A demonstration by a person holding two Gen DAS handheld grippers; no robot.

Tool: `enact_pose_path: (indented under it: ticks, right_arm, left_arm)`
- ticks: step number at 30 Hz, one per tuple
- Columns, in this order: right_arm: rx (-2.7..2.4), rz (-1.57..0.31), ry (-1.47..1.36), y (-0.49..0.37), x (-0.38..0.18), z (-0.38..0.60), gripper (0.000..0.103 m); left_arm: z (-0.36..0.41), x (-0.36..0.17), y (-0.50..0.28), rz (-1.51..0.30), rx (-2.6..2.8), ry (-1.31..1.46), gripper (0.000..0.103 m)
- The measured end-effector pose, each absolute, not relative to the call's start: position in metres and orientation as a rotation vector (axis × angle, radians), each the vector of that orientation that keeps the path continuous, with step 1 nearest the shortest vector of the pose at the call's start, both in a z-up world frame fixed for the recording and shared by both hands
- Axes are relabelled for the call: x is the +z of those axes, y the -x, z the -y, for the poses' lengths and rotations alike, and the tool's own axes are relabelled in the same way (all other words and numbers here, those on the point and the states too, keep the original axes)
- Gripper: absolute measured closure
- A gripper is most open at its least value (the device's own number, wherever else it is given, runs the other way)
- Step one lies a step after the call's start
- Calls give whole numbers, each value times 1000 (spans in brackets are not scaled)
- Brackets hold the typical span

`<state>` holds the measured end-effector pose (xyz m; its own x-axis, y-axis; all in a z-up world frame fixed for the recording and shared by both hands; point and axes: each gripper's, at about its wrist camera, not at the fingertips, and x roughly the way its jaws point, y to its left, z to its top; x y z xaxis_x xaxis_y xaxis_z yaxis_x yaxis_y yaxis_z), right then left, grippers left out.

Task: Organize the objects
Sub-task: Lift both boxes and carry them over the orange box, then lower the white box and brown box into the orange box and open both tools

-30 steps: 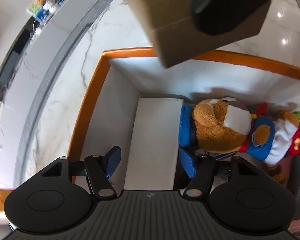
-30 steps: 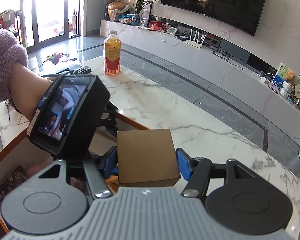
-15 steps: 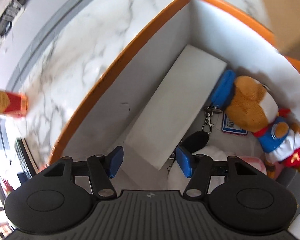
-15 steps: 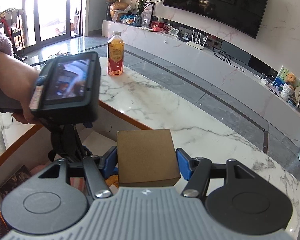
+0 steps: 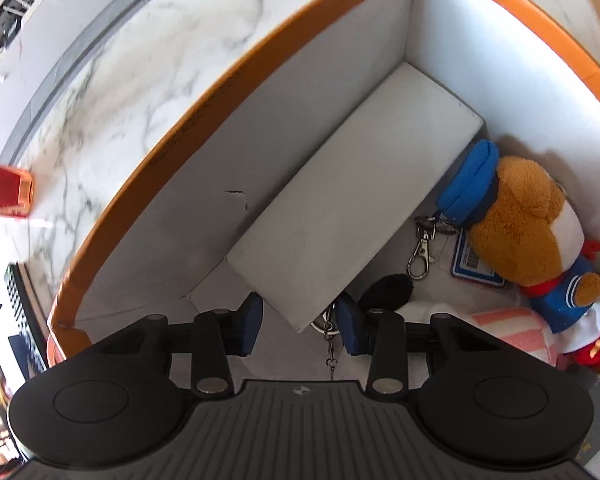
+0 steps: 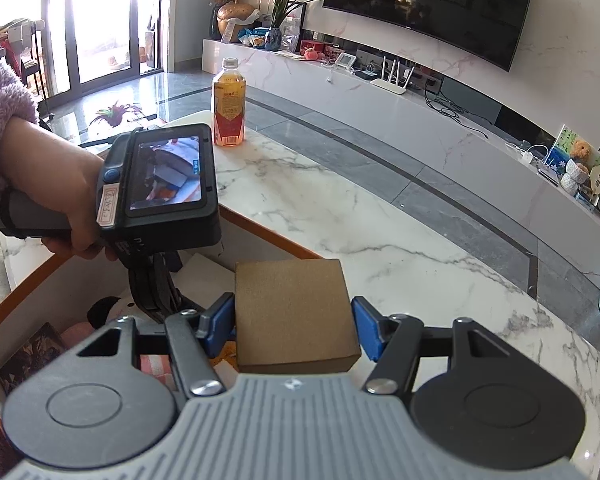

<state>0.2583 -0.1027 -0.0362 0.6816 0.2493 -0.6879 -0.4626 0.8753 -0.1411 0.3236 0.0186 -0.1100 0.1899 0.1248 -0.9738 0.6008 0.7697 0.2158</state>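
Note:
My left gripper (image 5: 300, 320) points down into an orange-rimmed storage box (image 5: 260, 52) with white walls. Its jaws are closing, and the near corner of a long white box (image 5: 352, 200) lies between the blue pads; I see no firm press on it. A plush bear (image 5: 528, 216) in a blue cap lies beside that white box. My right gripper (image 6: 292, 328) is shut on a brown cardboard box (image 6: 292, 312), held over the storage box's corner. In the right wrist view a hand (image 6: 48, 184) holds the left gripper's screen-backed body (image 6: 168, 184) above the storage box.
A metal key clasp (image 5: 420, 256), a black fuzzy piece (image 5: 392, 290) and a pink striped item (image 5: 512, 328) crowd the storage box floor near the bear. A tea bottle (image 6: 229, 108) stands on the marble table (image 6: 380, 220) behind the storage box.
The left gripper rolled and slid along the white box to its near end, and its jaws narrowed. The right gripper kept still with the brown box.

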Motion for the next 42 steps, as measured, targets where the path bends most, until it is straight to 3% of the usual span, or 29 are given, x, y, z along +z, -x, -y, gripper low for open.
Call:
enact_pose_path:
  ticks: [6,17,23,28,42]
  right_arm:
    - [441,-717,361,-258,-37,95,39]
    - [542,-736,470,-273,-49,50,39]
    - [619,-745,551,-293,-71,8,39]
    - [653,-772,585,-319,-91,-19,39]
    - [668,-827,606,-344,-124,-38,37]
  left_arm:
    - [-27,-95,-315,-1303,-391,-615,59]
    - [-76,-4,-296,-1017,-348,-457,58]
    - [-77,-12,-296,-1014,-335,-333,59]
    - [-98,-15,-277,-1036,-372,-290,72]
    - [-103,-27,-276,-1019,-449,-251,81]
